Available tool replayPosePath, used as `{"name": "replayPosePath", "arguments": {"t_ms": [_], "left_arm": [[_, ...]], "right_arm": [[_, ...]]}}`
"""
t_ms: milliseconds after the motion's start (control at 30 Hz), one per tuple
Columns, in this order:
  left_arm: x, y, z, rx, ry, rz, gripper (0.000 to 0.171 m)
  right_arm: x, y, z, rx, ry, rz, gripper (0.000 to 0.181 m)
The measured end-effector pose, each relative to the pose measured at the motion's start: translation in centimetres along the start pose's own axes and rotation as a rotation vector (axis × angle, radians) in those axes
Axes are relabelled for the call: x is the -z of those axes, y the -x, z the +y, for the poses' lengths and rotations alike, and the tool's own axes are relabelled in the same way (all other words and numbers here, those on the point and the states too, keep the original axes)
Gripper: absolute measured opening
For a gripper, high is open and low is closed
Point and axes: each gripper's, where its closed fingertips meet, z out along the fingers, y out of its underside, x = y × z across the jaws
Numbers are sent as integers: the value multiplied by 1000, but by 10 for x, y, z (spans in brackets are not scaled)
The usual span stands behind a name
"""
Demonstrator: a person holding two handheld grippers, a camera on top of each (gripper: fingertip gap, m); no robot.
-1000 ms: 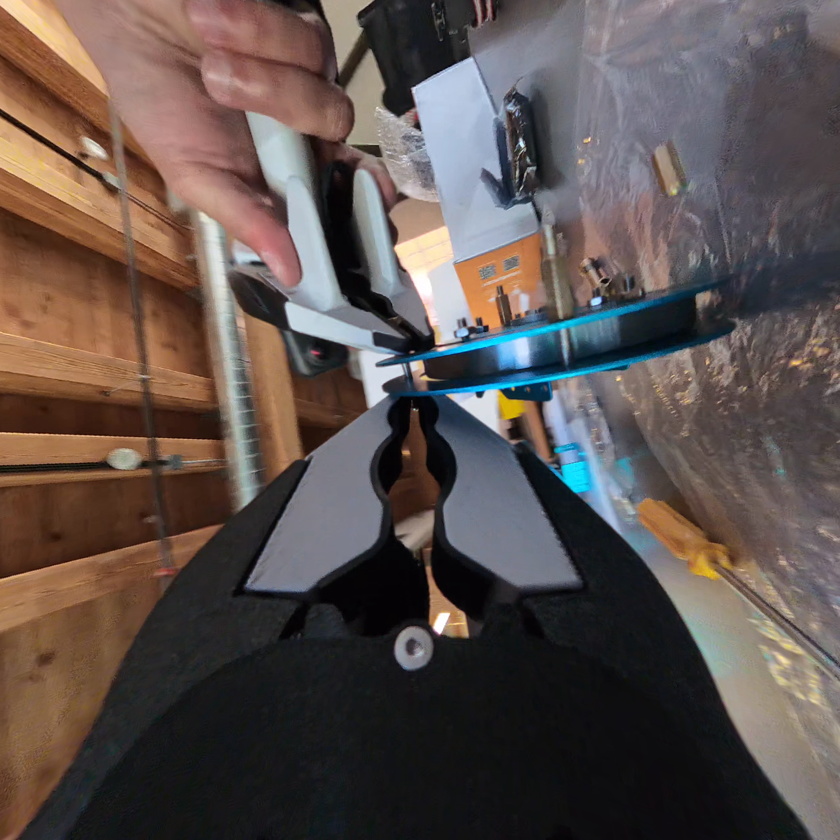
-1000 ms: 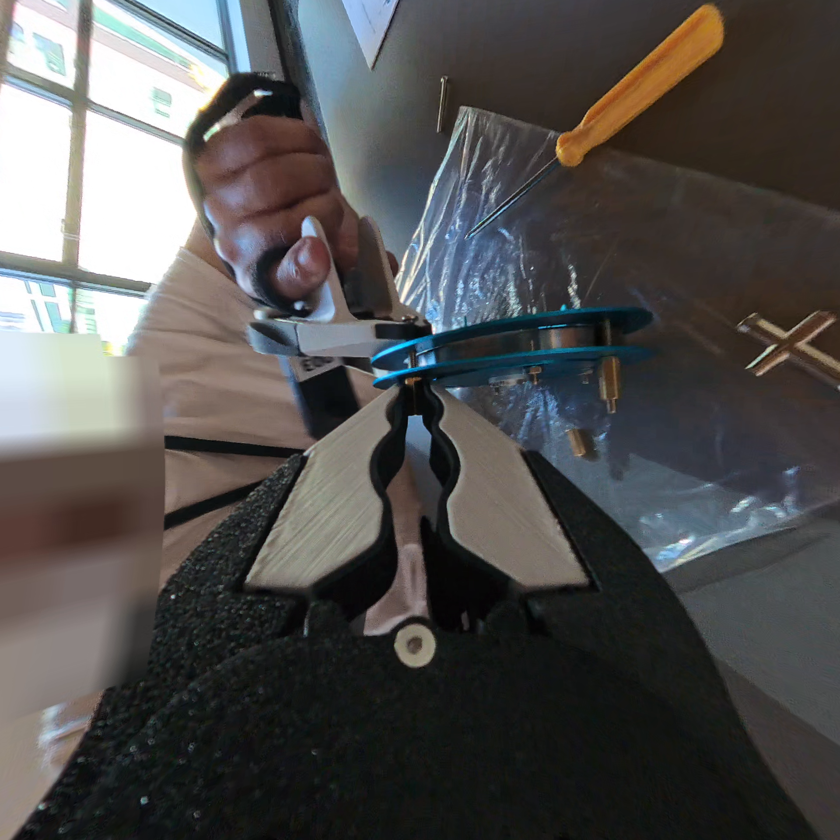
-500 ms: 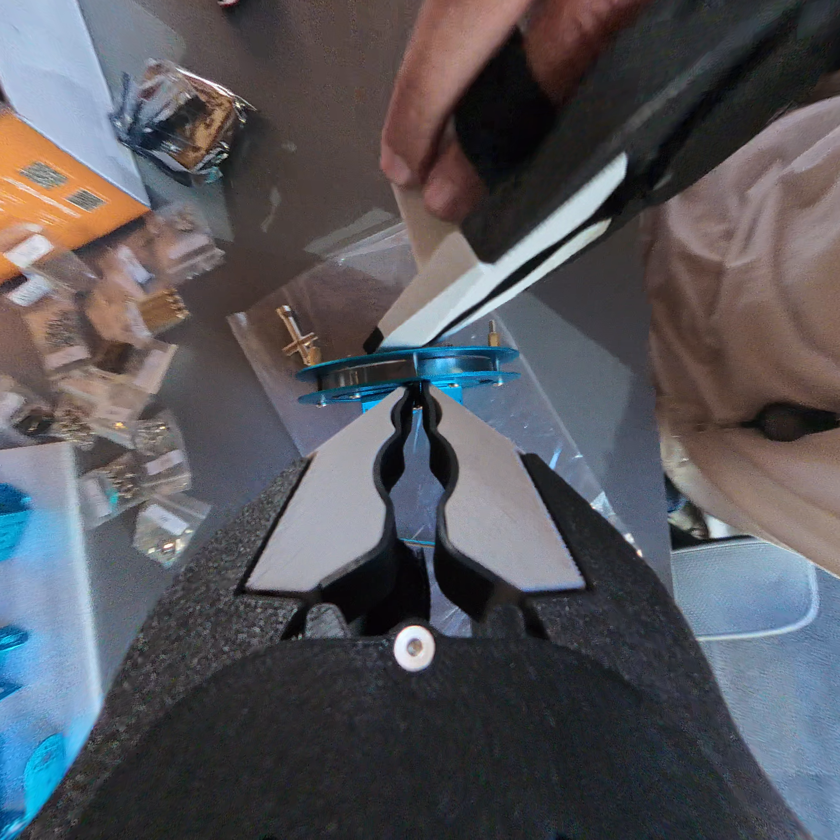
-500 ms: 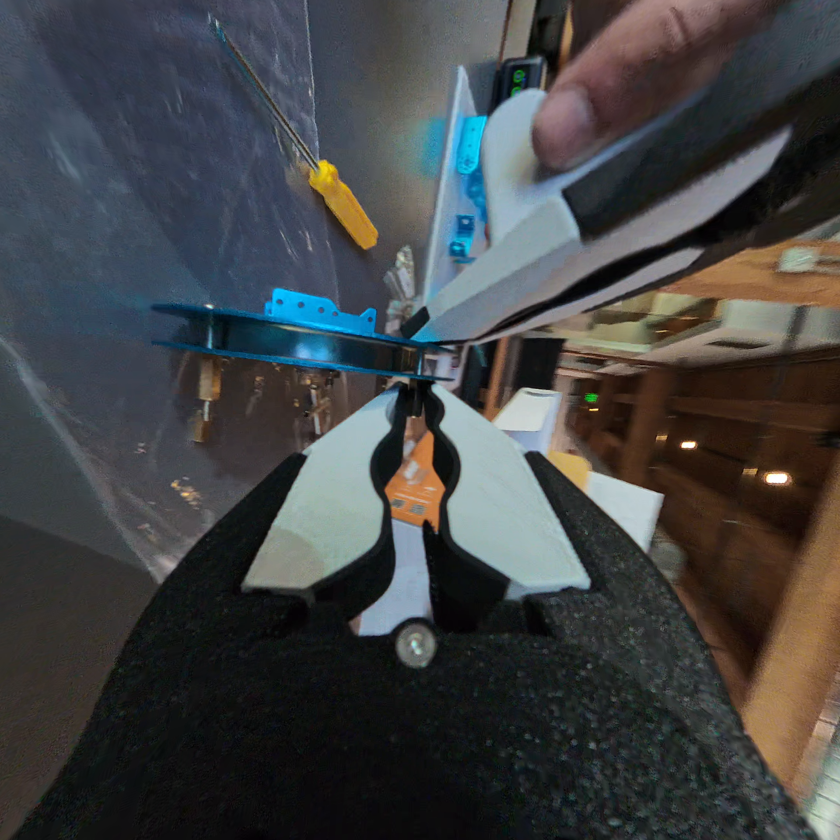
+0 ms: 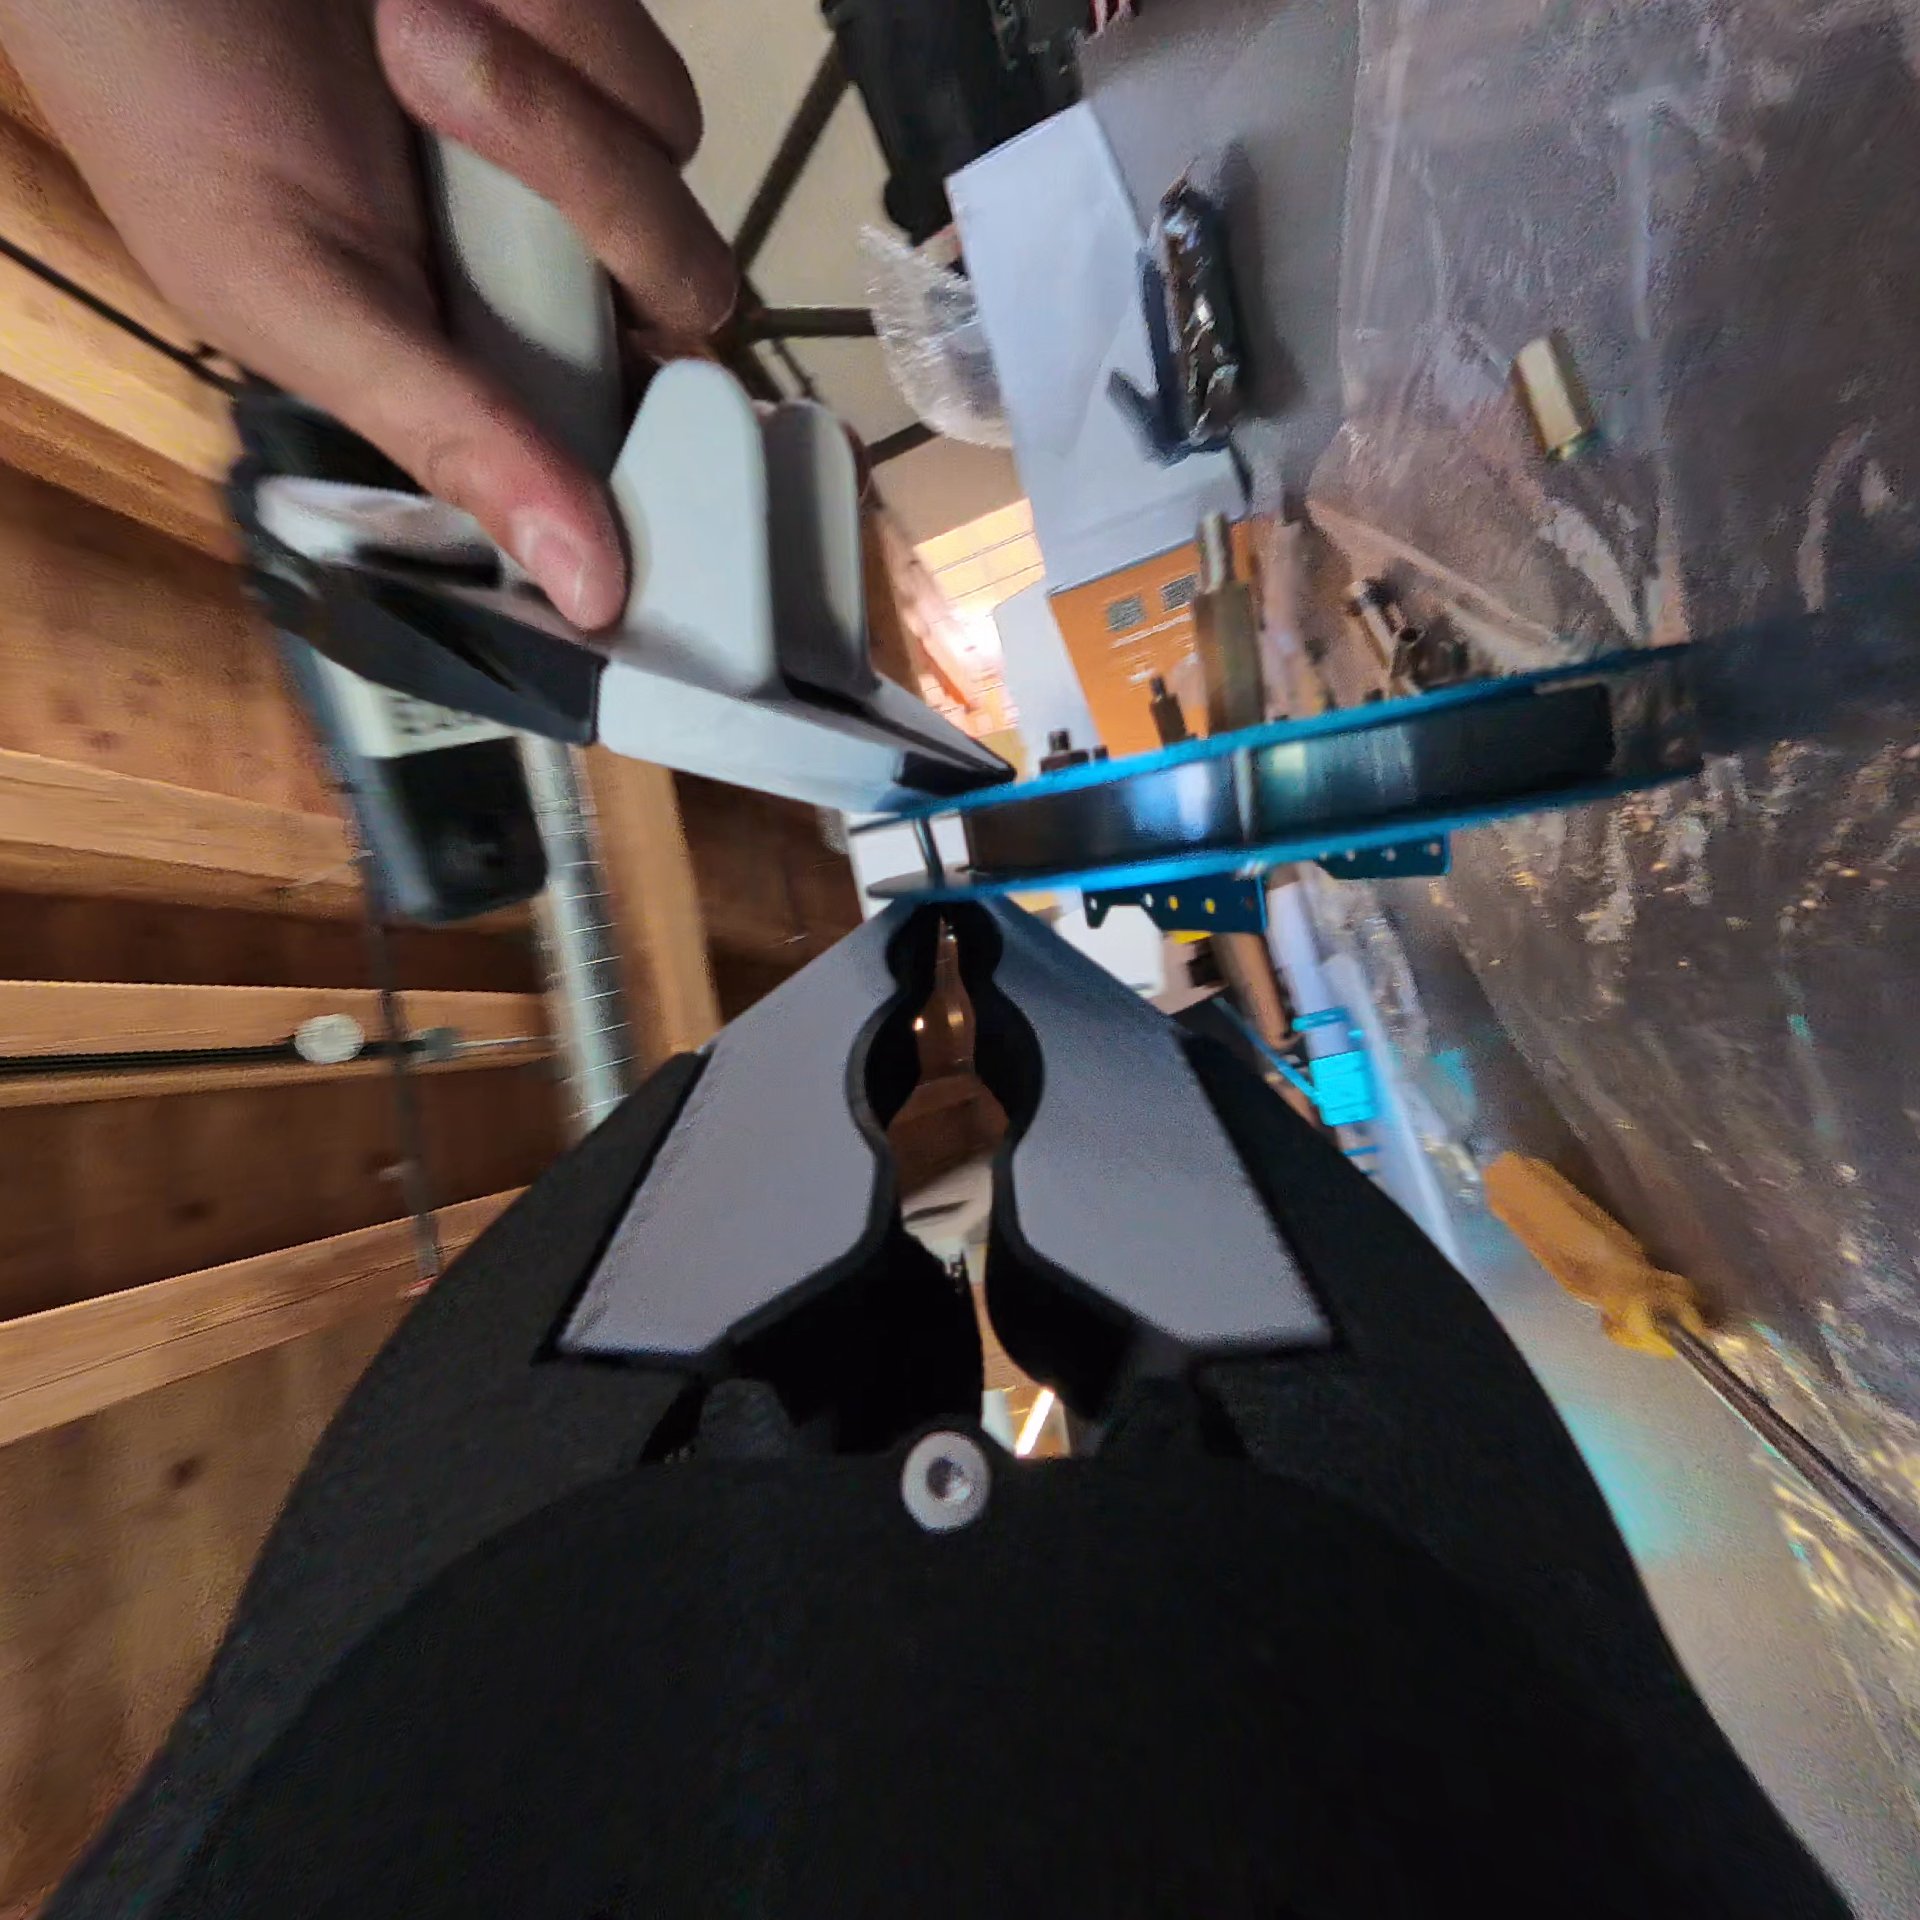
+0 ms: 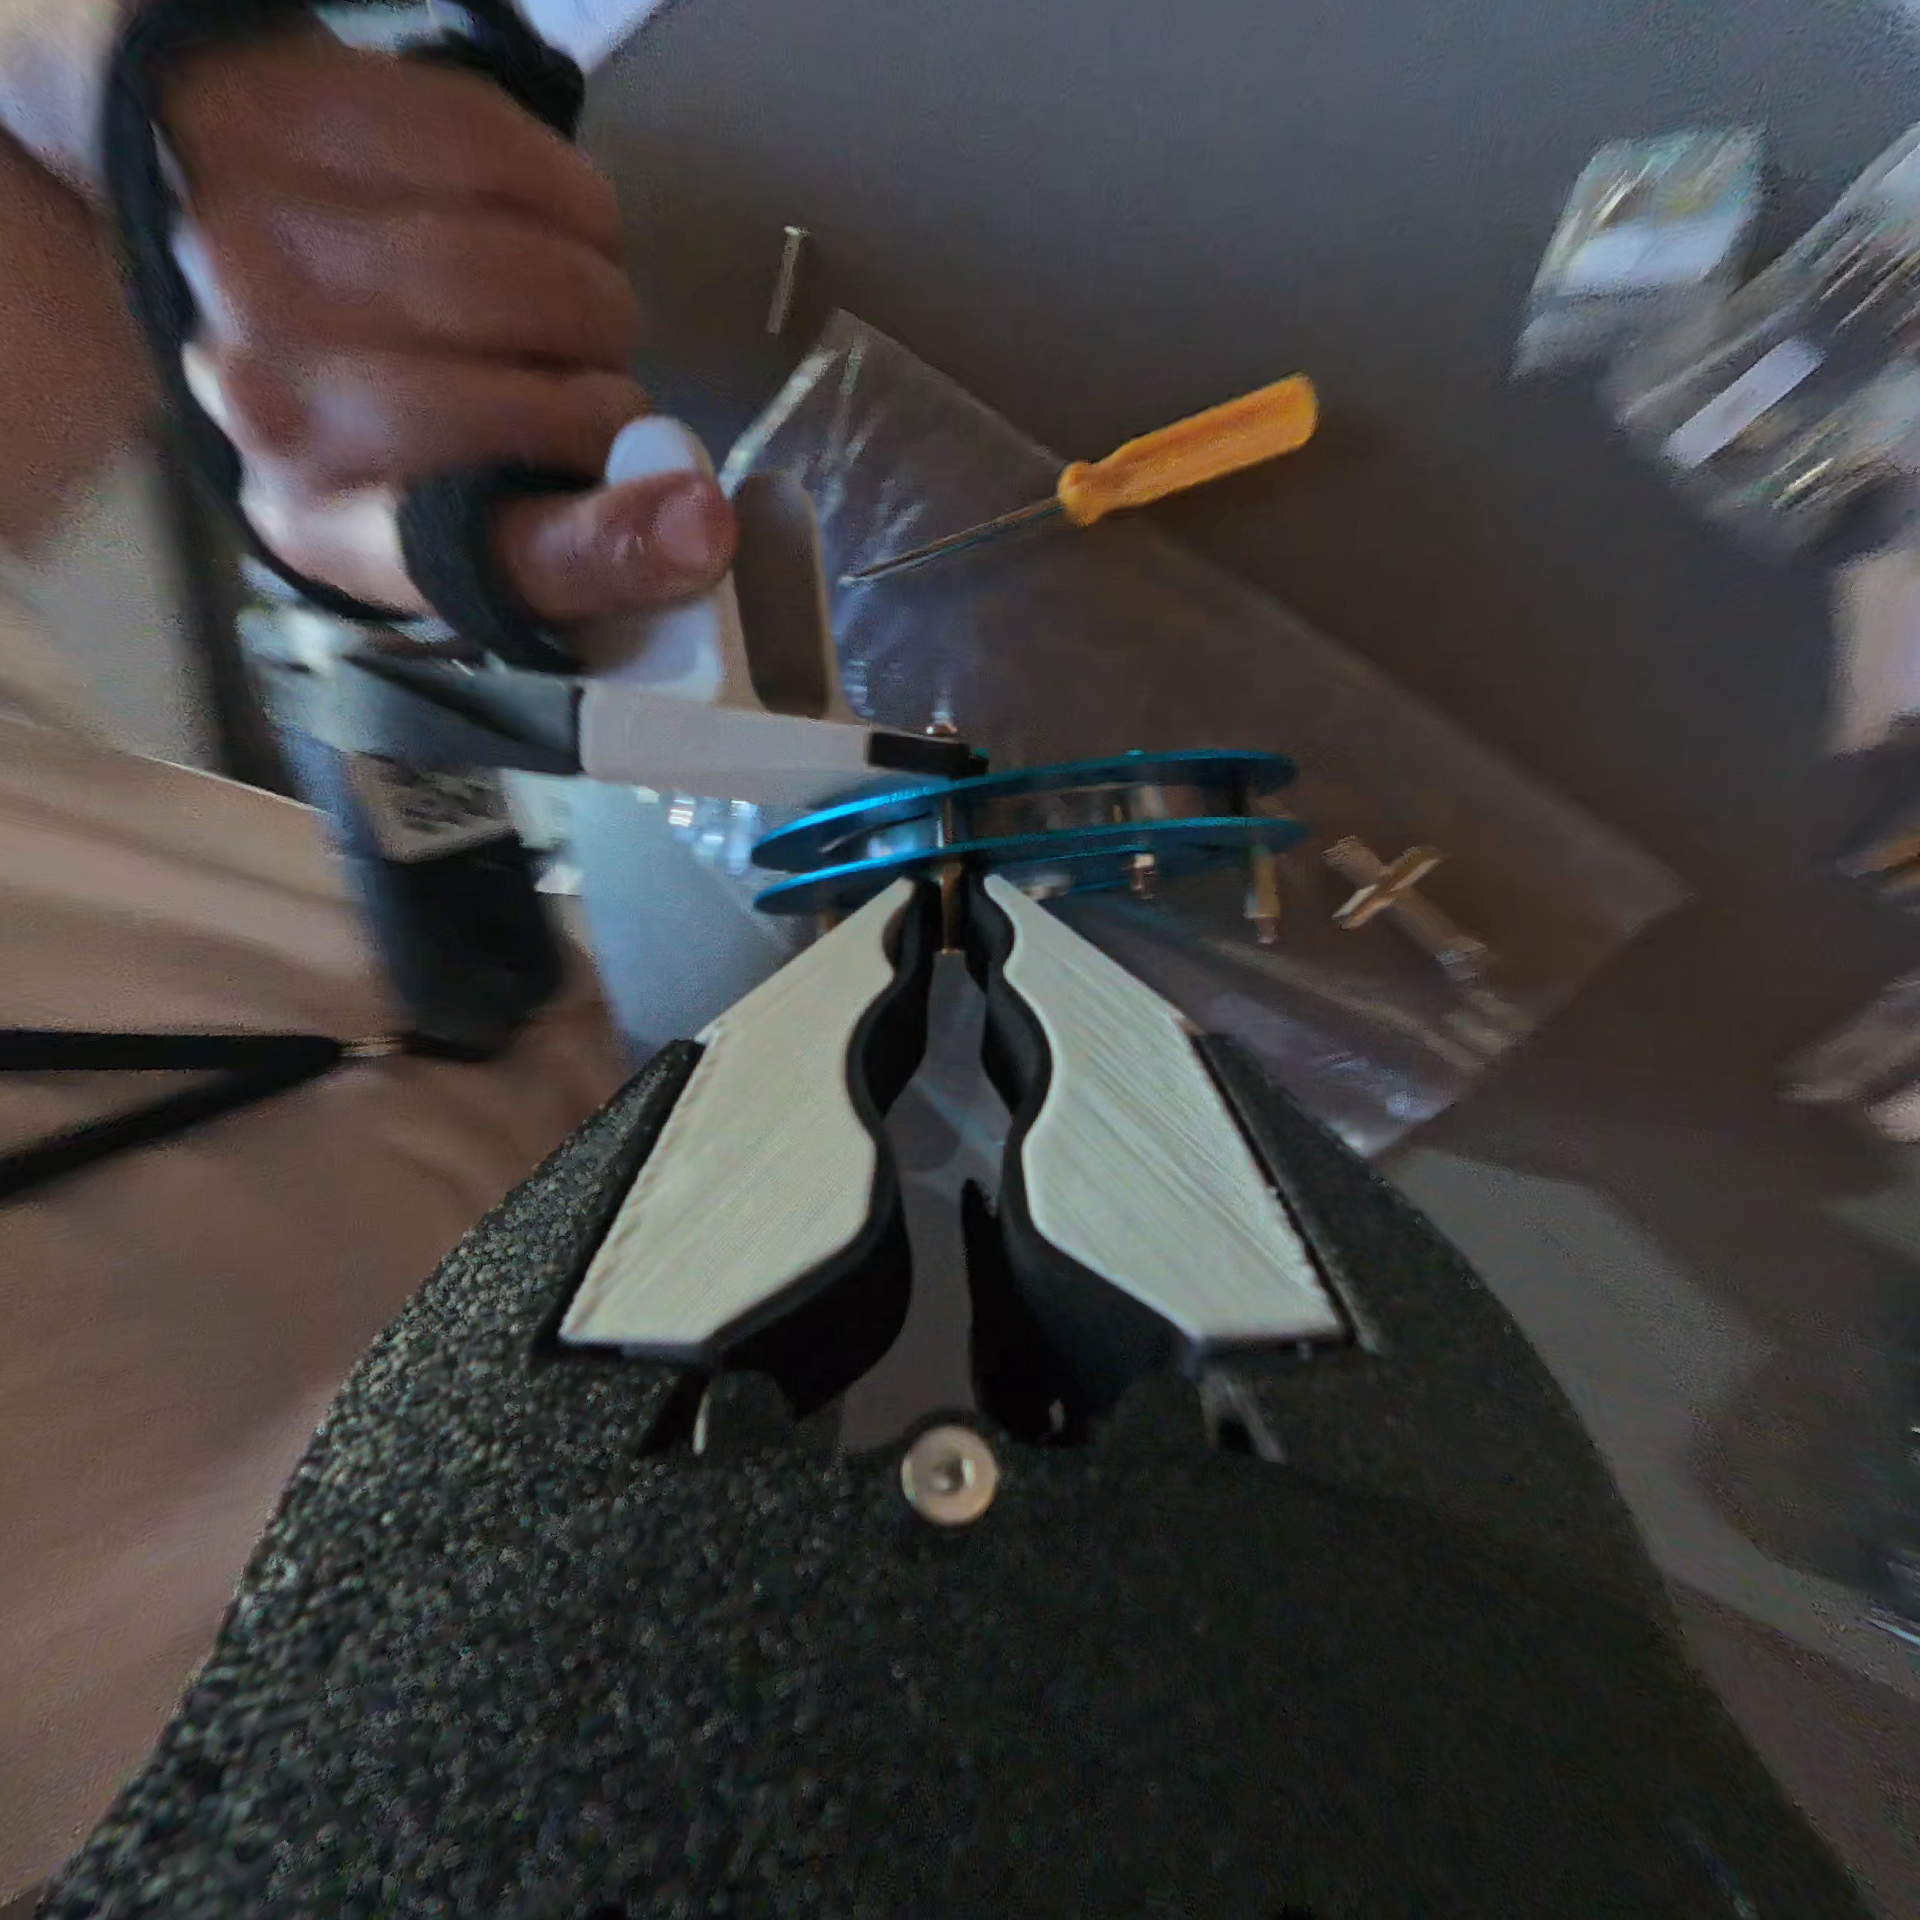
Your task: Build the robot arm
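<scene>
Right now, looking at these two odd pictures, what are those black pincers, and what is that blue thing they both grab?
There is no robot here: a person holds a hand-held gripper in each hand, and each carries a camera looking along its own two fingers. One picture is from the left gripper, the other from the right gripper. Both are shut on the blue double disc, lifted off the dark table, each at the disc's near edge. In each picture the other gripper shows beyond, in a hand. On the table lie an orange screwdriver, a clear plastic bag and a small metal cross.

Workshop or maker lab: dark worktop (image 6: 1403,187) with orange-handled screwdriver (image 6: 1184,452), bagged hardware packets (image 6: 1745,343), brass standoff (image 5: 1553,397), timber-framed wall (image 5: 156,831).
</scene>
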Motion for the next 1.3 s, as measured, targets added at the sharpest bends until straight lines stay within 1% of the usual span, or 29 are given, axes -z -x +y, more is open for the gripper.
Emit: {"name": "replayPosePath", "arguments": {"t_ms": [67,133,167,200,233,267,367,433,500,567,667,733,800,900,1000,1167,1233,1300], "left_arm": [[-2,1,-1,-25,19,-47,1],[-2,3,-4,-40,9,-81,0],[-2,3,-5,-23,3,-74,0],[-3,2,-5,15,0,-46,1],[-4,1,-4,71,-8,-8,1],[-5,0,-3,146,-19,39,1],[-6,-5,-1,362,-47,229,2],[-3,-10,-1,475,-77,355,2],[0,-15,0,581,-97,484,2],[4,-22,-1,676,-113,630,2],[11,-31,-3,772,-132,829,3],[10,-35,-2,795,-118,879,3],[9,-35,1,738,-104,857,2],[9,-27,6,718,-105,785,2],[12,-21,11,743,-118,725,2],[18,-23,20,755,-124,656,2],[24,-26,26,782,-131,643,3],[30,-33,35,822,-126,644,3]], "right_arm": [[1,4,2,-174,17,-176,4],[2,11,6,-343,36,-368,4],[2,14,7,-387,41,-428,4],[3,13,6,-382,36,-429,4],[2,10,6,-317,26,-373,4],[2,4,6,-190,19,-264,4],[3,-12,-1,247,6,161,7],[2,-16,-2,499,27,406,8],[3,-17,-7,715,6,612,8],[1,-17,-7,879,18,760,7],[-5,-17,-8,1052,64,915,8],[-10,-19,-8,1121,96,997,5],[-11,-21,-11,1144,95,1057,5],[-7,-19,-17,1116,11,1054,5],[-2,-15,-21,1053,-114,1000,5],[-2,-21,-18,802,-273,775,9],[-5,-27,-9,679,-279,665,11],[-11,-28,9,584,-256,538,11]]}}
